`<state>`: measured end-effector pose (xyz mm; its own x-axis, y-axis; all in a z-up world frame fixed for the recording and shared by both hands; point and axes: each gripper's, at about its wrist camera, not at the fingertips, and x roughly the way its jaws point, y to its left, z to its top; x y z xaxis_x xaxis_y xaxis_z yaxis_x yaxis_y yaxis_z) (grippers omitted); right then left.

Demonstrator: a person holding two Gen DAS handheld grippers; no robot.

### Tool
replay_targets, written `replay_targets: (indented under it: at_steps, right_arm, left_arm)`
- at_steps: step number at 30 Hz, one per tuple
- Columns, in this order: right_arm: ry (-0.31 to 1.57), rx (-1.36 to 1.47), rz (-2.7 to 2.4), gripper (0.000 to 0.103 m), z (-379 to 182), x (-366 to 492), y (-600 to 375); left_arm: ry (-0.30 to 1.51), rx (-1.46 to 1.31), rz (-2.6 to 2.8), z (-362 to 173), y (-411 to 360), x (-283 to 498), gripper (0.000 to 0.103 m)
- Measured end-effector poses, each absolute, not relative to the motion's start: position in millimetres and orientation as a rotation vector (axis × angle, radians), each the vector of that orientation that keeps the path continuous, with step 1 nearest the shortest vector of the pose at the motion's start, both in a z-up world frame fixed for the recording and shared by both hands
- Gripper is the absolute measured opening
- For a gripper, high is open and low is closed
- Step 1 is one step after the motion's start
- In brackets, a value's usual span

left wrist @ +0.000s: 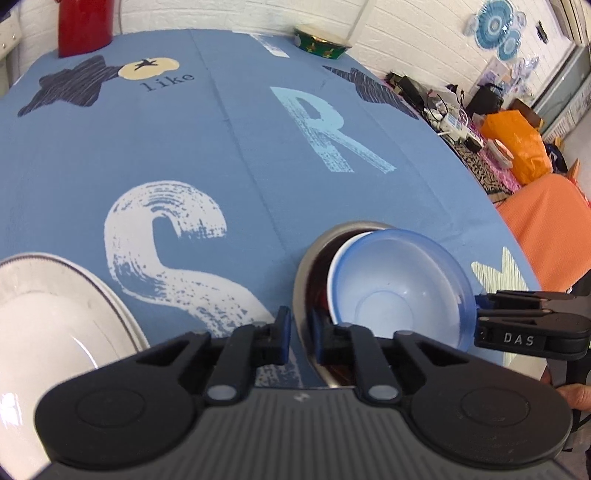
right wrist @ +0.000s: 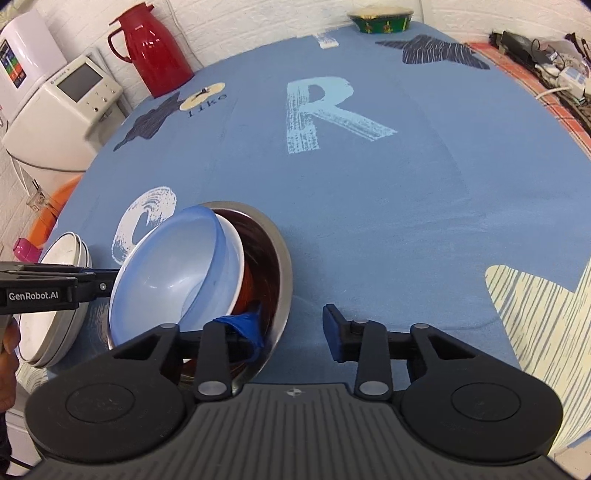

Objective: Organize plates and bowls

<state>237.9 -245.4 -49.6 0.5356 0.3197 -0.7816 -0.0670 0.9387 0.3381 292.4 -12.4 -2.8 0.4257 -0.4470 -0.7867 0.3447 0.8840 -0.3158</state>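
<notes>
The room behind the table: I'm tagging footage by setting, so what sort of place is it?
Probably a lived-in home dining or utility room: a red thermos jug, a white countertop appliance and a cluttered side table by white brick walls.

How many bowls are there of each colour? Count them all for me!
Blue bowl: 1
White bowl: 1
Reddish bowl, mostly hidden: 1
Silver metal bowl: 1
Green bowl: 1
Total: 5 bowls
</notes>
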Motion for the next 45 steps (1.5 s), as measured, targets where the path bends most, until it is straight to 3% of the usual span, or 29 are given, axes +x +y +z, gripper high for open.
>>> replay_targets:
  at_steps: [2,13,32,37,45]
  right_arm:
    - [1.016,0.285,0.234,0.017,-49,242,-244]
    - [1.029,0.323,0.297,0.006,-48,242,-249]
    - [1.018,0.388,0.246,0.009,-54,243,-244]
    - [1.075,0.441,0.239,0.004,-51,248,-244]
    - [1.176,0.466,0.207,0.004,-31,270,-234]
  left_arm:
    - [1.016,-0.122,-0.490,-2,-15,291,0.000]
    - [1.036,-0.190,-0.480,1,-11,292,0.000]
    - [0.994,-0.178,-0.425,-3,-8,287,0.000]
    - [1.045,-0.217,-0.405,-1,-4,291,0.000]
    - [1.055,-0.247,-0.376,15,0,303,0.000]
